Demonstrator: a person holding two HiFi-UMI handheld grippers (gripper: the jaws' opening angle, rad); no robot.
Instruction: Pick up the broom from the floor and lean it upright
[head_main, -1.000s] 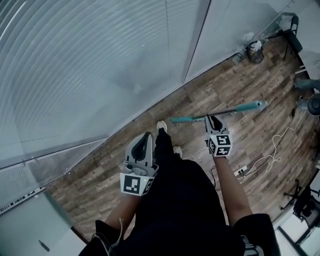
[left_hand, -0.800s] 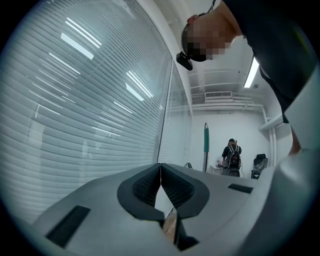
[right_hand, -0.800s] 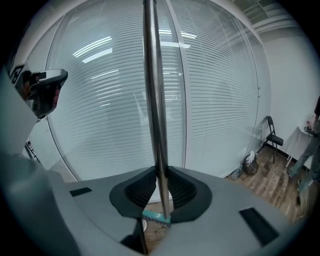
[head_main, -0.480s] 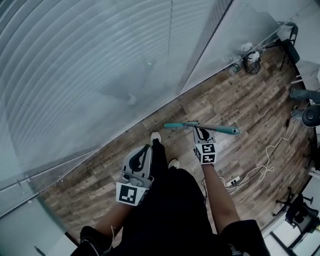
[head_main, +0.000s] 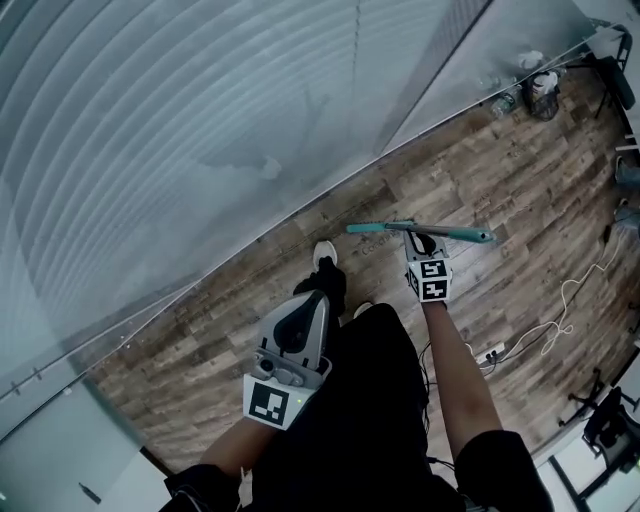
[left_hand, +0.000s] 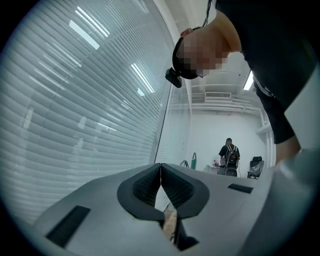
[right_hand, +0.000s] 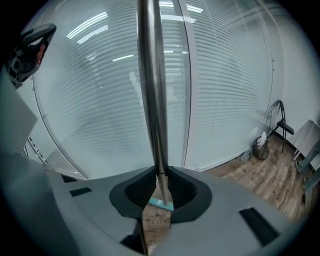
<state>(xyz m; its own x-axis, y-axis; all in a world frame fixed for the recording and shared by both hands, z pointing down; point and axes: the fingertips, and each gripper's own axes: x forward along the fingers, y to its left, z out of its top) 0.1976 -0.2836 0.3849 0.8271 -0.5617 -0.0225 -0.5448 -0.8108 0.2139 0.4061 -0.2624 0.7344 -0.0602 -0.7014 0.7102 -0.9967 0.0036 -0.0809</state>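
Grips the broom (head_main: 380, 227) by its metal pole (right_hand: 152, 100) with the right gripper (head_main: 424, 241), both pads pressed against the pole. Holds it off the wooden floor (head_main: 520, 180), lying crosswise in the head view, just ahead of a white shoe (head_main: 324, 254) and near the glass wall with blinds (head_main: 200, 120). Shows the pole straight up from the jaws in the right gripper view. Carries the left gripper (head_main: 308, 300) clenched on nothing, beside the dark trousers. Leaves a white cable (head_main: 560, 310) on the floor at right.
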